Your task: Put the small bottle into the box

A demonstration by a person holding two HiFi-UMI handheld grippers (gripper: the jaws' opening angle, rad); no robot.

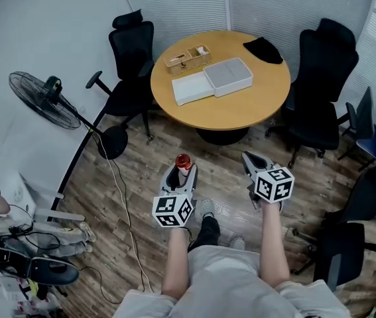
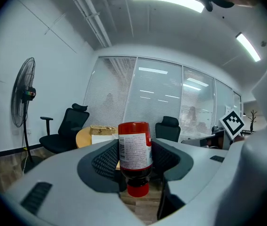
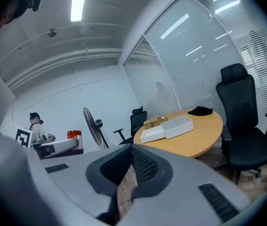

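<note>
The small bottle was gripped cap-down in the left gripper jaws, out over the floor and well short of the worktop, probably just for carrying. The right gripper jaws were pressed together on nothing, likely kept spare. The open white box was parked toward the worktop's near-left edge, easy to reach.

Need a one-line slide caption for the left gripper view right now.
Left gripper with its jaws clamped on the small bottle, red cap down, facing the round table.
</note>
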